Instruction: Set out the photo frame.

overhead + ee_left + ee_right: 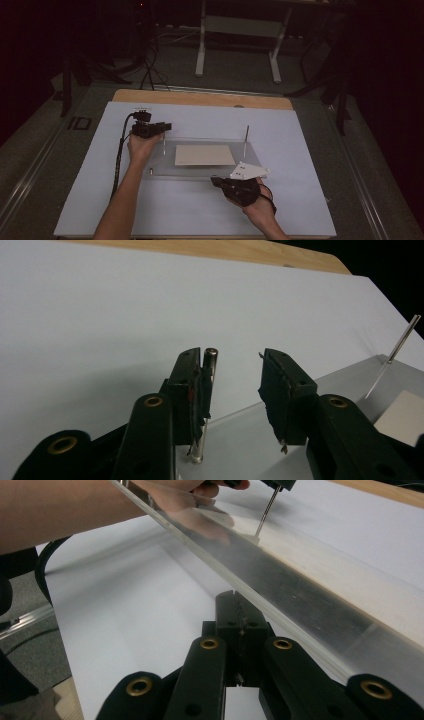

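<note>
A clear acrylic plate (160, 169) lies on the white sheet with a beige card (204, 155) on its middle. Two thin metal pins stand upright on it: the left pin (164, 143) and the right pin (246, 135). My left gripper (162, 131) hovers at the left pin, open. In the left gripper view the pin (211, 357) rests against the left pad while the right pad stands well clear of it (235, 385). My right gripper (215, 180) is shut at the plate's front edge, its closed tips (239, 607) just below the plate rim (300, 595).
The white sheet (200, 210) covers most of the wooden table (200, 97). Past the table's far edge are a desk frame (240, 30) and cables on the floor. The left hand (190, 500) shows in the right gripper view.
</note>
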`<state>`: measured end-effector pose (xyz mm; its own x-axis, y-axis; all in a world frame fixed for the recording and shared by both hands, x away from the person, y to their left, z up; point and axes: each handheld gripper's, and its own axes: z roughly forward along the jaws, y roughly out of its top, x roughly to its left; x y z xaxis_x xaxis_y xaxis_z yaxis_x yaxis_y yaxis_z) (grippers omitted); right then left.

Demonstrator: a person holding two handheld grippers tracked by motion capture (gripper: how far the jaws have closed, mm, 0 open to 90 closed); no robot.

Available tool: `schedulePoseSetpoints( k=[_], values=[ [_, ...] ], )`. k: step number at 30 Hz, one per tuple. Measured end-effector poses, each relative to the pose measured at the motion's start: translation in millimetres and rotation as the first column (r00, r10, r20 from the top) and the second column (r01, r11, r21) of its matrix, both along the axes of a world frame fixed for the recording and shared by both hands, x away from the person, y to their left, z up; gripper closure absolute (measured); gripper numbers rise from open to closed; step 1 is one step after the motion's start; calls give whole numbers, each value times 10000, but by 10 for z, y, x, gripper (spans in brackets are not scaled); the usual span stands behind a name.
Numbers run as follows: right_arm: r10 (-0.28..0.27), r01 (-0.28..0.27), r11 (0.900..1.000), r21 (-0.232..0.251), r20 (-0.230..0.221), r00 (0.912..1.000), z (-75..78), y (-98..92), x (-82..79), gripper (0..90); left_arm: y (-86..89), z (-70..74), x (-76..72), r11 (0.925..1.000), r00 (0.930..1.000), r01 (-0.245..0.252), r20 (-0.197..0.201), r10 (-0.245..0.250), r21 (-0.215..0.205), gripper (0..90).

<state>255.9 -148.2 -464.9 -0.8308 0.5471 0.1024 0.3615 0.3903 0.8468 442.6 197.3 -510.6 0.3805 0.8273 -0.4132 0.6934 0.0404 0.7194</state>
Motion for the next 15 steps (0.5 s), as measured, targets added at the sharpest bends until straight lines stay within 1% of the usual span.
schedulePoseSetpoints(
  k=[1, 2, 3, 4, 7, 8, 9, 10, 13, 15],
  values=[
    [-17, 17, 10000, 38, -5, 10000, 10, -1, 6, 900, 6, 12, -9, 10000, 10000, 31, 21, -31, 85, 601],
    [-17, 17, 10000, 38, -5, 10000, 10, -1, 6, 900, 6, 12, -9, 10000, 10000, 31, 21, -31, 85, 600],
    [-4, 4, 10000, 97, -31, 10000, 19, -5, 17, 900, 20, 45, -40, 9996, 9999, 39, 98, -41, 289, 600],
    [-66, 66, 9998, 208, -12, 10000, 46, -13, 33, 900, 31, 62, -59, 9995, 9997, 113, 200, -119, 288, 601],
    [-173, 171, 9995, 283, 58, 9998, 87, -30, 55, 900, 59, 111, -118, 9994, 9985, 212, 502, -227, 290, 600],
    [-173, 171, 9995, 283, 58, 9998, 87, -30, 55, 900, 59, 111, -118, 9994, 9985, 212, 502, -227, 290, 600],
    [-189, 187, 9994, 280, 81, 9998, 101, -35, 64, 900, 77, 144, -161, 9989, 9972, 290, 678, -314, 362, 600],
    [-223, 219, 9992, 342, 122, 9997, 127, -40, 82, 900, 84, 158, -179, 9986, 9963, 334, 773, -366, 416, 597],
    [-265, 257, 9992, 321, 267, 9993, 161, -38, 105, 900, 119, 195, -242, 9987, 9937, 386, 1041, -418, 332, 594],
    [-313, 301, 9989, 357, 332, 9990, 184, -37, 118, 900, 156, 215, -281, 9994, 9930, 342, 1131, -351, 97, 594]
  ],
)
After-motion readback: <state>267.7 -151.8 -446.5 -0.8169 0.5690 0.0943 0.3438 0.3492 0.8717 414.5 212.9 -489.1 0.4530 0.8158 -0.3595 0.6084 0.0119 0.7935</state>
